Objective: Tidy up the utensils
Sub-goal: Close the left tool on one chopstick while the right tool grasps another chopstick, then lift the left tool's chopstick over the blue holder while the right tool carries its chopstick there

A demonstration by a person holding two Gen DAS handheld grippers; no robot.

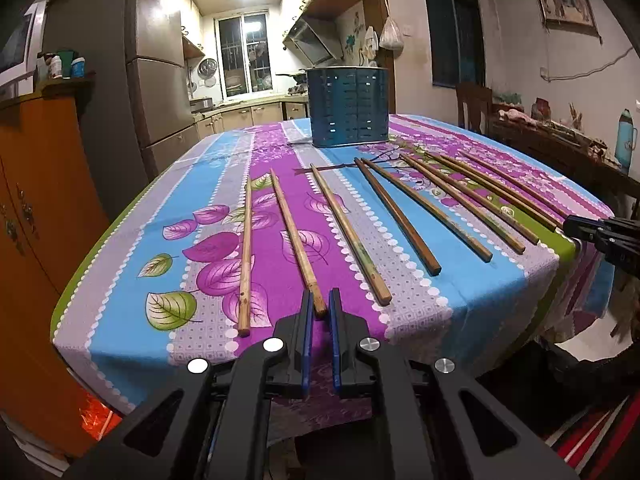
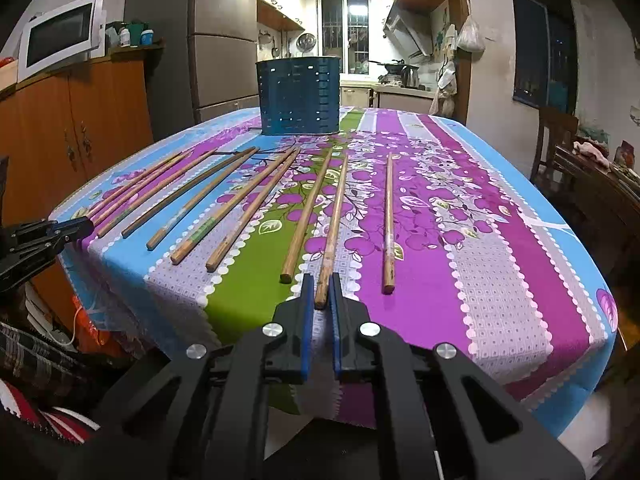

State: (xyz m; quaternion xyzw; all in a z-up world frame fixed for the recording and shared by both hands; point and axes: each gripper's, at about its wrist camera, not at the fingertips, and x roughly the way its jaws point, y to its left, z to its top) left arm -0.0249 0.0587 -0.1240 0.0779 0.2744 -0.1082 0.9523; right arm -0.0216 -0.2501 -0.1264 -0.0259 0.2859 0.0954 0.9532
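Blue slotted holder (image 2: 298, 96) stands upright — contents hidden; each hand-held gripper (image 1: 321, 307) (image 2: 321, 290) clamps a chopstick (image 1: 296, 236) (image 2: 334, 228).

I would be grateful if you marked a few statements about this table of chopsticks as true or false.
1. The left tongs are shut on a light wooden chopstick. True.
2. The right tongs stand wide open. False: they are shut on another wooden chopstick.
3. The perforated blue metal holder lies tipped over. False: it stands upright.
4. The chopsticks rest on a floral striped tablecloth. True.
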